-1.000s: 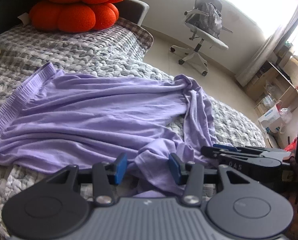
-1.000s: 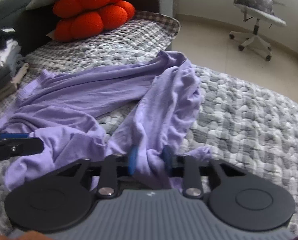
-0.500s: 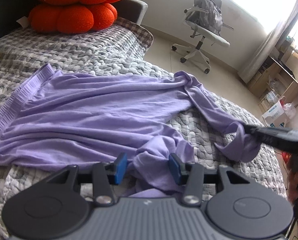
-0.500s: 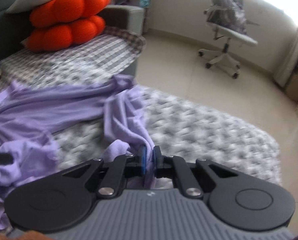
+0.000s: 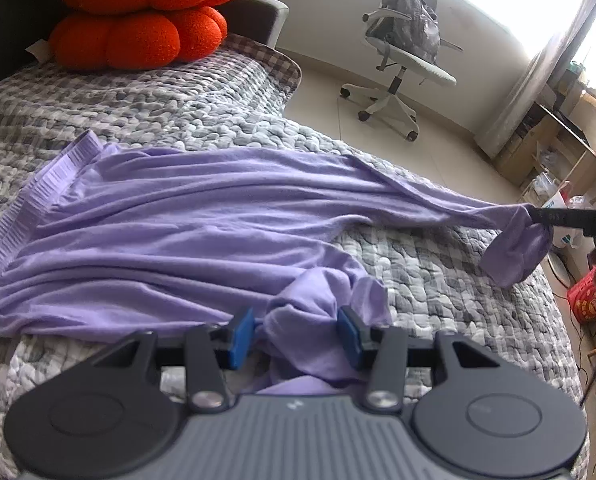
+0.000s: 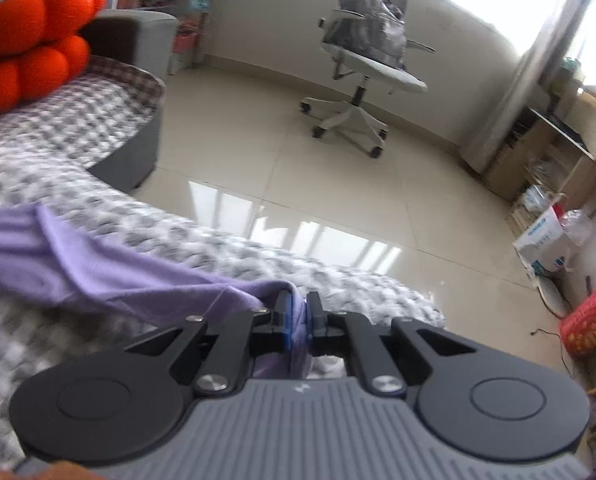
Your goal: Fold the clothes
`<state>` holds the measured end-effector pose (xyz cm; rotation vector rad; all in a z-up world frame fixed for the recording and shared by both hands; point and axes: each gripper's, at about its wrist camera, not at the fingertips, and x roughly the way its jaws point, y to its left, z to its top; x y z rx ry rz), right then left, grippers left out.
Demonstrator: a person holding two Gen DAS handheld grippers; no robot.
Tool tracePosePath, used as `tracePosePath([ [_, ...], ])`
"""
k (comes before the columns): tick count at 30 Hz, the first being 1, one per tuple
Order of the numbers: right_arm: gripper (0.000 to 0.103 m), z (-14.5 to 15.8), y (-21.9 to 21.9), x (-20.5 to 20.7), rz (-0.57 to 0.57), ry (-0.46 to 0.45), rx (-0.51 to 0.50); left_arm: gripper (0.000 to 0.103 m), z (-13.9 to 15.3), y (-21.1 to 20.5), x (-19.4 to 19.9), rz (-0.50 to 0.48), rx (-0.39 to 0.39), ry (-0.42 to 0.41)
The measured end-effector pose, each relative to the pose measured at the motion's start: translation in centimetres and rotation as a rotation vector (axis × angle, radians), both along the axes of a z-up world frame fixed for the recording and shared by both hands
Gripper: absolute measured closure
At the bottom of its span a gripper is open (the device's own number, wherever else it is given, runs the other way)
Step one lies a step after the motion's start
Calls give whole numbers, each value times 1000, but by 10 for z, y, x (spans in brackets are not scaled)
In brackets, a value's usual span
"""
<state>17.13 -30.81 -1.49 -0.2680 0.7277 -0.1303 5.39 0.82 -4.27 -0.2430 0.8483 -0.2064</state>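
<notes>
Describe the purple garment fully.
The garment is thin lilac knit with a ribbed band at its left edge. It lies wrinkled across the quilt. One end is pulled taut off to the right, pinched in the right gripper. A bunched part sits between the open left gripper's blue fingers.

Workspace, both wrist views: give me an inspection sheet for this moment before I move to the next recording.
Surface: grey quilted cover, rumpled.
Job's things: purple garment spread out, ribbed hem at the far left; one sleeve pulled taut to the right.
Clutter: orange cushion at the far end.
Grippers: left gripper half open, bunched purple fabric between its pads, grip unclear; right gripper shut on the sleeve end.
Cables: a thin cord on the floor by the red basket.
Surroundings: office chair with a bag on it, tiled floor, shelves and boxes by the curtain.
</notes>
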Motion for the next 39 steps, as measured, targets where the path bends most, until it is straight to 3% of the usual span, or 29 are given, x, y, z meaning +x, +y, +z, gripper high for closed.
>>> tracePosePath([
  [11, 94, -38, -15, 45, -109, 89, 80, 57, -2, -2, 0, -13, 15, -2],
  [16, 86, -33, -14, 40, -138, 57, 114, 57, -3, -2, 0, -19, 24, -4],
  [20, 54, -22, -16, 26, -135, 44, 174, 57, -3, -1, 0, -17, 13, 0],
  [25, 52, -10, -12, 4, -117, 42, 263, 57, -4, 2, -1, -31, 5, 5],
  [29, 45, 1, -4, -18, -96, 33, 314, 57, -4, 7, -3, -34, -22, 28],
  [39, 44, 5, 33, -73, -20, 62, 479, 58, 0, 11, -10, -41, -81, 85],
])
